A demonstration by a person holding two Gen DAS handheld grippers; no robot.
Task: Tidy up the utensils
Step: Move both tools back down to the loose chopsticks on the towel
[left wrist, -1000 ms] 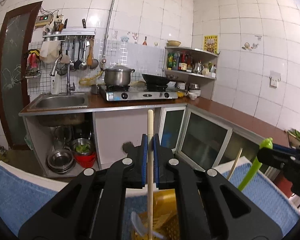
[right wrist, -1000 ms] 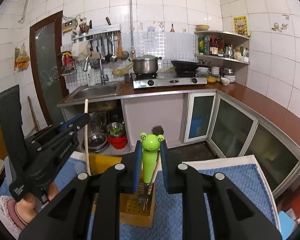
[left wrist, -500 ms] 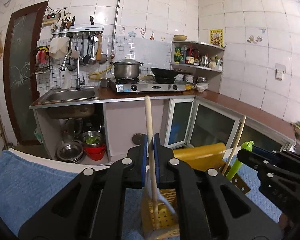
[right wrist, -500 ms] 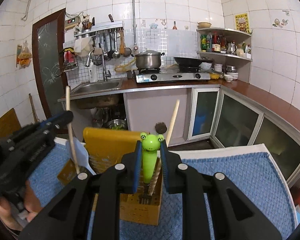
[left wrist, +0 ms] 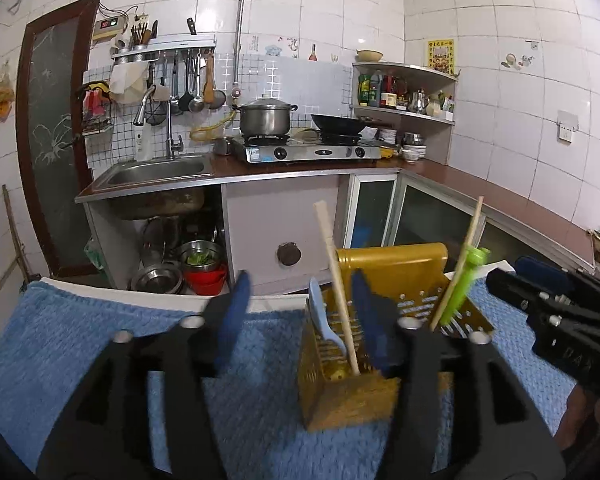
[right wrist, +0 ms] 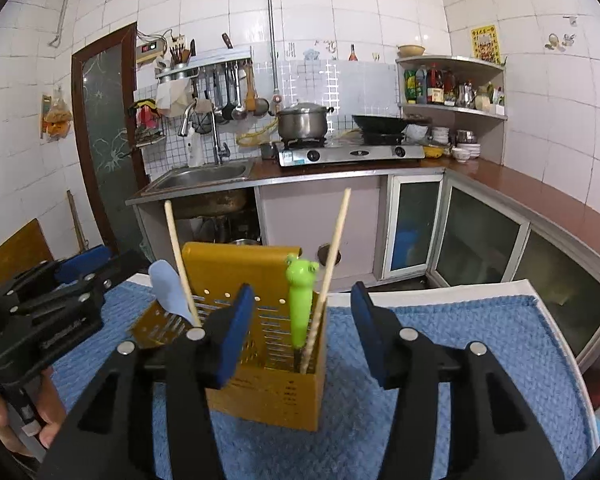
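A yellow perforated utensil holder stands on a blue towel. In it stand a wooden chopstick beside a pale blue spoon, a green frog-handled fork and a second chopstick. My left gripper is open and empty, just in front of the holder. My right gripper is open and empty, its jaws either side of the holder. Each gripper shows in the other's view.
The towel covers a table whose white far edge shows. Beyond it is a kitchen counter with a sink, a gas stove with a pot and a wok, a corner shelf with bottles, and bowls under the sink.
Both grippers have opened. The left one let go of the chopstick and the right one let go of the green fork; both utensils now stand in the holder. Both grippers drew back slightly.
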